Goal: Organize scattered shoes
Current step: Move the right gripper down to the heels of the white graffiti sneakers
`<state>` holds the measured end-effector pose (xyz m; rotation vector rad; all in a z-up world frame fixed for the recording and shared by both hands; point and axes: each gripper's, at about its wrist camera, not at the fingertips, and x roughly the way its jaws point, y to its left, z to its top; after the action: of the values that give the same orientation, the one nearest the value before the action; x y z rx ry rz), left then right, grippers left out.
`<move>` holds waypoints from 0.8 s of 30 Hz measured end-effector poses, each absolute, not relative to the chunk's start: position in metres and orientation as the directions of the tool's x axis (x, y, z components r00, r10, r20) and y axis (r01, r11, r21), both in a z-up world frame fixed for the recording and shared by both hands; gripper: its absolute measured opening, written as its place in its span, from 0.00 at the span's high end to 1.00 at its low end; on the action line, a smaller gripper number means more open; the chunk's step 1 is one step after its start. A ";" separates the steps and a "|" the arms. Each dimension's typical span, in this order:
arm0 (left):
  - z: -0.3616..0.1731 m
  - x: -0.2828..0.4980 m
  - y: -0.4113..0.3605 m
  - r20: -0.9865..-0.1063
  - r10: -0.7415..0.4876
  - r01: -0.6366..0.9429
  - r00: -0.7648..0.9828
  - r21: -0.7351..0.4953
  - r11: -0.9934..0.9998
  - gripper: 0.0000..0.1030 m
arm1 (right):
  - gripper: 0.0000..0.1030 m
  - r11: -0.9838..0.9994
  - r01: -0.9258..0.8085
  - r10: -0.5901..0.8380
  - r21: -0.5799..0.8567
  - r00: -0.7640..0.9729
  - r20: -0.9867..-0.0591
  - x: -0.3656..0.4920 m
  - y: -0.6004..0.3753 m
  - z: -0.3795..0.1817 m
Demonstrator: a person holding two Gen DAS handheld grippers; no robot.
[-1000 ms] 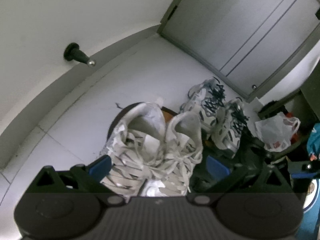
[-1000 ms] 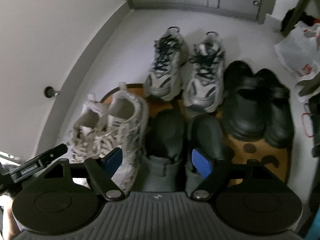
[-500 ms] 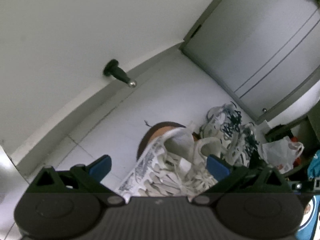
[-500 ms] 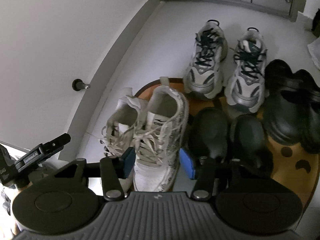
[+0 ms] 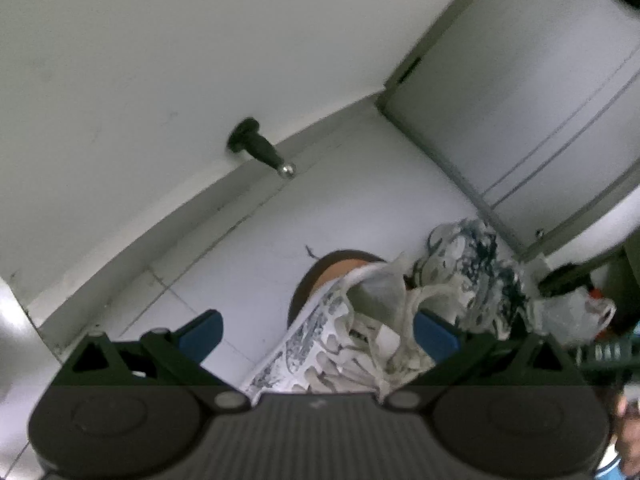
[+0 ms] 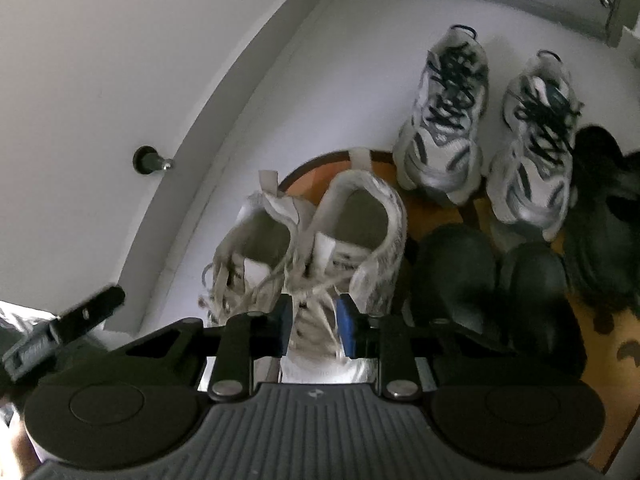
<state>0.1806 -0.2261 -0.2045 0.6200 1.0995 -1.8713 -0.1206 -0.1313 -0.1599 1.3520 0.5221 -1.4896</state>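
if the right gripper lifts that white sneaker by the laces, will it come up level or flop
The white sneaker would probably tip: the right gripper has narrowed its jaws on soft loose laces, not the sole. The laces may slip or stretch first. Its open, creased collar suggests a floppy upper, so expect sagging.

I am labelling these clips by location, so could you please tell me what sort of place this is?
Most likely a home entryway. Several pairs of shoes, such as the grey laced sneakers, sit around a round brown mat on a pale tiled floor, and a doorstop sticks out of the wall near a grey door.
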 end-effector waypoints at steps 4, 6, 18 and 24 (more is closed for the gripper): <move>-0.211 0.177 -0.227 -0.754 -0.393 0.851 -0.526 -0.461 -0.253 0.01 | 0.73 -0.391 0.870 -0.385 0.301 0.143 -0.912 -0.115 -0.149 -0.173; -0.213 0.178 -0.228 -0.756 -0.387 0.850 -0.528 -0.467 -0.246 0.01 | 0.73 -0.387 0.868 -0.369 0.312 0.165 -0.915 -0.110 -0.154 -0.180; -0.215 0.203 -0.235 -0.751 -0.400 0.847 -0.526 -0.508 -0.158 0.01 | 0.66 -0.365 0.873 -0.340 0.323 0.197 -0.919 -0.080 -0.166 -0.193; -0.215 0.202 -0.238 -0.754 -0.394 0.847 -0.526 -0.505 -0.164 0.01 | 0.61 -0.366 0.877 -0.334 0.313 0.190 -0.923 -0.072 -0.166 -0.198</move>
<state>0.2018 -0.2378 -0.2154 0.5828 1.2122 -1.8140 -0.0717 -0.1662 -0.1983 1.3889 0.5655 -1.4229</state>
